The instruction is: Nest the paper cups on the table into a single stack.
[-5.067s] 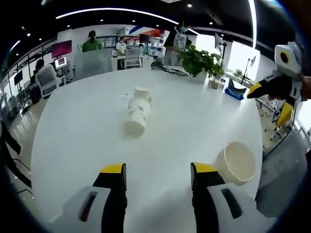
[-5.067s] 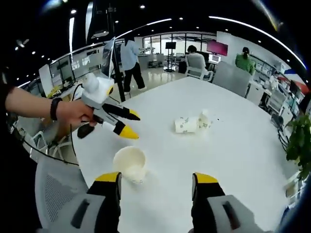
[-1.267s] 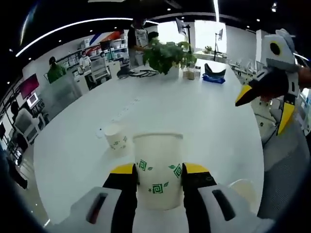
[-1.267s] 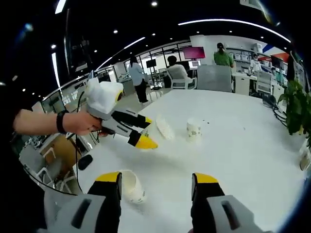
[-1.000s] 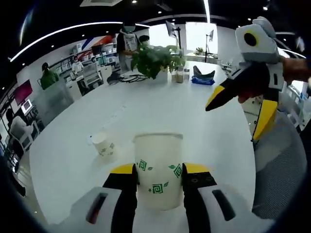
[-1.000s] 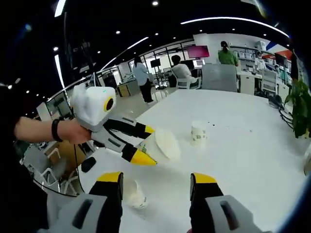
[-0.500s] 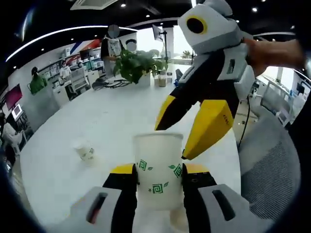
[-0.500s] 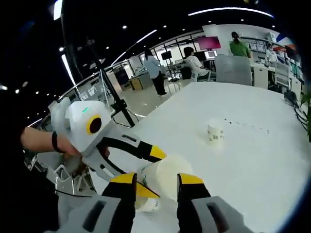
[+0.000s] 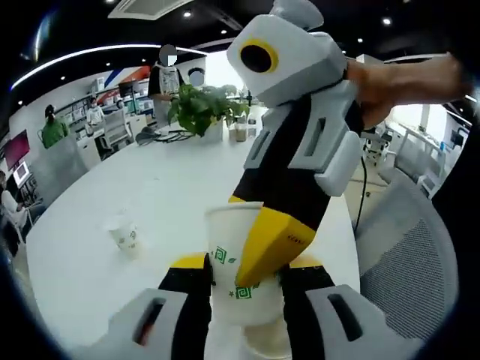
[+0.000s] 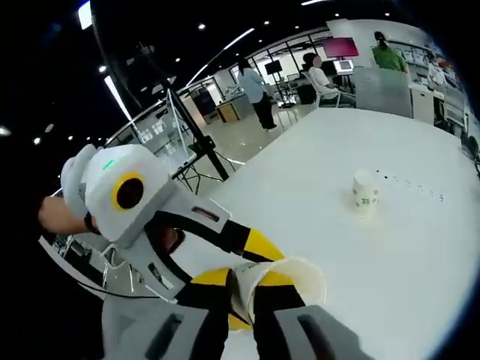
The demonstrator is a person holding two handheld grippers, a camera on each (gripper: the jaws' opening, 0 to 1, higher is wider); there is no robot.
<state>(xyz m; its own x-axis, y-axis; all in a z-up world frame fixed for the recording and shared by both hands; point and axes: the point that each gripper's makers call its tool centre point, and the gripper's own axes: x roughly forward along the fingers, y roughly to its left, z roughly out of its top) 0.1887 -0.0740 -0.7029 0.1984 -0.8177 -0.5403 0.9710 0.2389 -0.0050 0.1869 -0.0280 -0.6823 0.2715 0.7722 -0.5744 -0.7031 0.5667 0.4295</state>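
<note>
In the left gripper view, the left hand-held gripper [image 9: 244,271] clamps an upright paper cup [image 9: 236,259] with green printed marks between its two yellow-tipped jaws, above the near edge of the white round worktop [image 9: 172,187]. The right hand-held gripper [image 9: 259,240] comes down from the upper right, held by a hand [image 9: 397,82]; one yellow jaw lies over the outside front of the cup wall and the other drops behind the rim, so its jaws pinch the cup's rim. Just below the held cup the rim of another paper cup [image 9: 264,346] shows, partly hidden. A small printed paper cup [image 9: 124,232] stands upright well apart, toward the worktop's left edge. A potted plant [image 9: 201,111] stands by the far edge.

In the right gripper view, the right hand-held gripper [image 10: 241,296] is narrowed on the rim of the same cup [image 10: 281,285], whose open mouth faces the camera. The left hand-held gripper [image 10: 217,259] reaches in from the left and grips the cup's body. The small cup [image 10: 365,193] stands upright far off on the worktop [image 10: 390,247].
</note>
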